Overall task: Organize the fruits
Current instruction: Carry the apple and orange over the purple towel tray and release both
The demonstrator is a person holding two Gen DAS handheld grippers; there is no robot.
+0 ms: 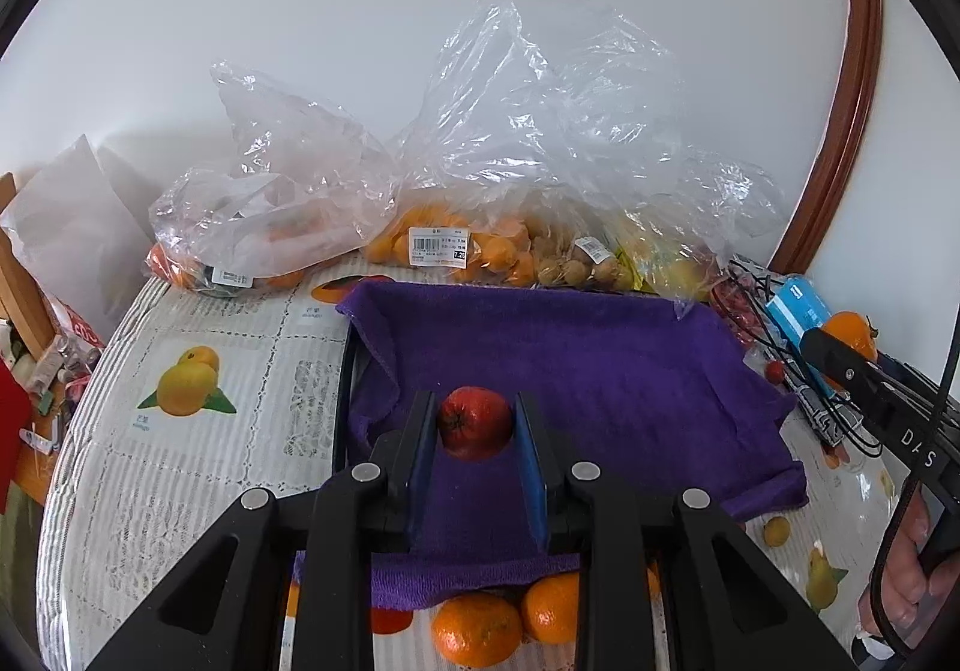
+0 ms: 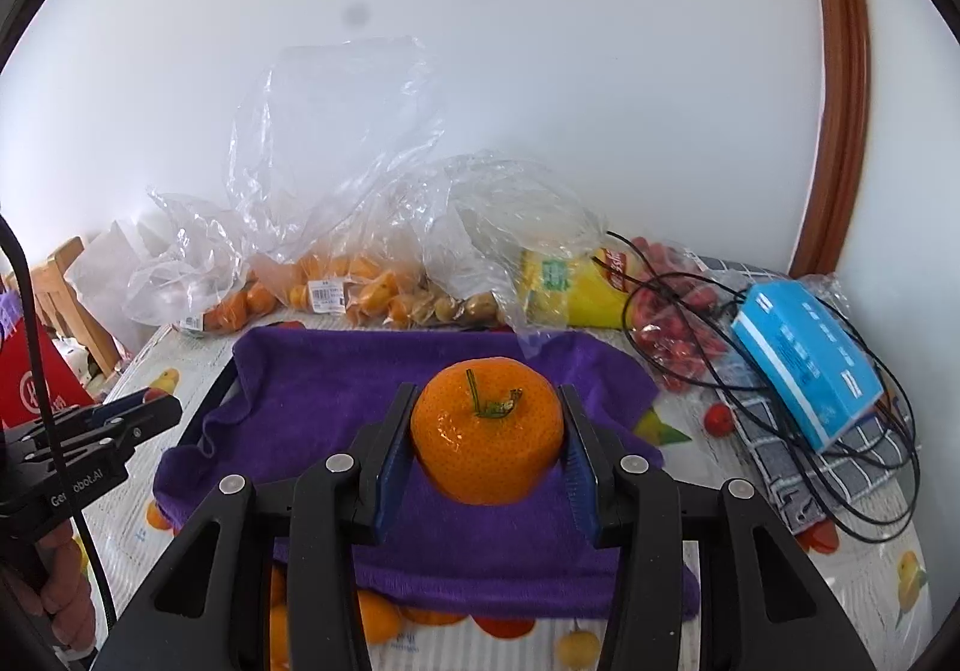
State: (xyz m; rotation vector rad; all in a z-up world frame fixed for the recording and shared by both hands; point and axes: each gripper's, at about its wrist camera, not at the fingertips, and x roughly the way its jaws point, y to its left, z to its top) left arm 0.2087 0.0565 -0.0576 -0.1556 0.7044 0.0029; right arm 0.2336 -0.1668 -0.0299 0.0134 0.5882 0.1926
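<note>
On my far left sits a crinkled clear plastic bag of orange citrus (image 1: 240,245) at the back of the fruit-printed tablecloth (image 1: 198,467), and next to it a second clear bag of small orange fruits with a white price label (image 1: 447,245). My left gripper (image 1: 477,425) is clenched on a small round red fruit (image 1: 474,422), its blue-lined fingers (image 1: 531,467) pressing both sides, and I hold it lifted above the purple terry towel (image 1: 600,371) that lines a dark tray. Near the bottom edge, just in front of the towel, two loose orange mandarins (image 1: 480,626) lie touching each other on the cloth. Moving right, my right gripper (image 2: 489,431) is grasping a large glossy orange mandarin with a green stem (image 2: 489,431), stem side up, also raised over the towel's middle. Behind it I see a yellow snack packet (image 2: 576,287) under more clear plastic, then a clear bag of small red fruits (image 2: 672,329) draped with thin black cable (image 2: 780,371). One loose red fruit (image 2: 718,419) lies on the tablecloth just beside a grey checked cloth (image 2: 840,467), and a light blue box (image 2: 804,359) rests on that cloth at the far right.
</note>
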